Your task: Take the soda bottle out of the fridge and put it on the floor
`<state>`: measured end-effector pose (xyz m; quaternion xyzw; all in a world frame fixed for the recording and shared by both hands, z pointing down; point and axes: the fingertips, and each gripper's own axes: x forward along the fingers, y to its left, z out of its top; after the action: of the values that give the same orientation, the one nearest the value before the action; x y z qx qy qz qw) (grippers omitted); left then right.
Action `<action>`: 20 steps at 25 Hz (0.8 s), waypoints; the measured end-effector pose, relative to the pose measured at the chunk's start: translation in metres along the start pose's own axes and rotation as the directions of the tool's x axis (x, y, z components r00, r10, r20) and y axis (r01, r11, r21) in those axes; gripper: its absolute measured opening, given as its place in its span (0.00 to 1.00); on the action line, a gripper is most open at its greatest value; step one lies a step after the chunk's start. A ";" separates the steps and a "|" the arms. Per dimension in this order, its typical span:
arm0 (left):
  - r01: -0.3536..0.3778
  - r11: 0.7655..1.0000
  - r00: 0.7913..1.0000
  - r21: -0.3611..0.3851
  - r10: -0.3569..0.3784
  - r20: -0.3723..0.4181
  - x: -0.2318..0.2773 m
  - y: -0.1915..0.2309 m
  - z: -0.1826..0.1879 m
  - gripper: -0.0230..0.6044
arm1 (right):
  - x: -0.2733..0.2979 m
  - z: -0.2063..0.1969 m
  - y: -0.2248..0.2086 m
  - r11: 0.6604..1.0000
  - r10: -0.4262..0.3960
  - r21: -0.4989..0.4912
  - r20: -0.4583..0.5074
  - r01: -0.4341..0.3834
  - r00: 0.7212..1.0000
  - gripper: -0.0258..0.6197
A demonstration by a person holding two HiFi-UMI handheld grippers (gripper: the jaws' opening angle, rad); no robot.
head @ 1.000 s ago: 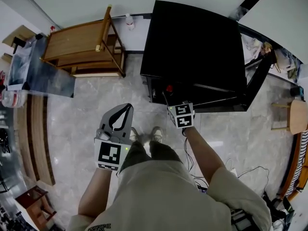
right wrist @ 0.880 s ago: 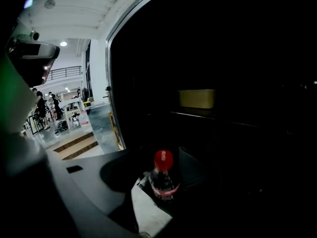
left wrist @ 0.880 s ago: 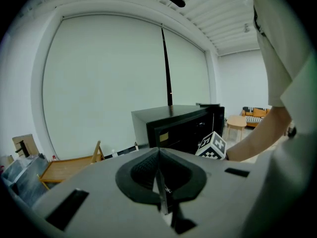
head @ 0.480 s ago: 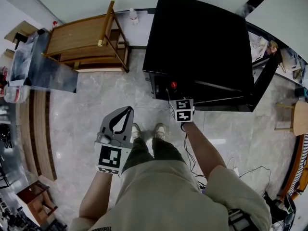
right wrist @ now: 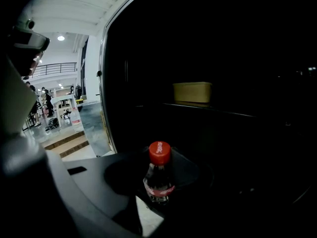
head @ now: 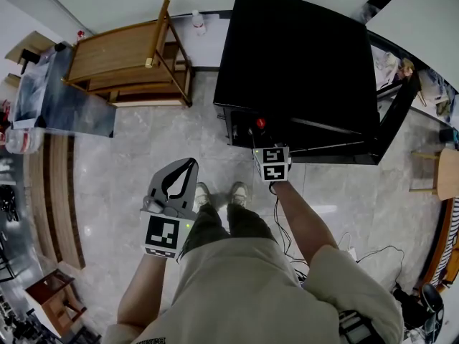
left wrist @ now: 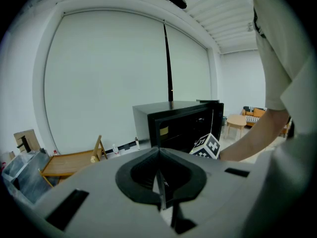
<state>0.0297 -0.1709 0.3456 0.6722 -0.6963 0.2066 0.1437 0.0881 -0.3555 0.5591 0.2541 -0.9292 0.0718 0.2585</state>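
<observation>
The fingers (right wrist: 119, 192) of the right gripper (right wrist: 163, 177) have just been closing and now look clamped on the soda bottle (right wrist: 159, 153) below its red cap. The bottle stands upright inside the open black fridge (head: 301, 63), while the left gripper (left wrist: 159, 150) hangs over the floor (head: 136, 149), its fingers pressed together on nothing. This reads as the grasp step, so next comes a steady draw straight out of the fridge and down to the floor; against a second ago, the bottle has not left its place and the left gripper is as it was.
</observation>
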 end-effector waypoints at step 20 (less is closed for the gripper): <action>-0.013 1.000 0.998 -0.013 0.014 0.054 -0.028 0.029 0.008 0.05 | -0.082 0.093 0.038 0.997 0.053 -0.069 0.157 -0.043 0.986 0.21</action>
<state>0.0032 -0.1501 0.3227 0.6720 -0.7057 0.1847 0.1278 0.0876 -0.3115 0.4365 0.2278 -0.9546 0.0271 0.1901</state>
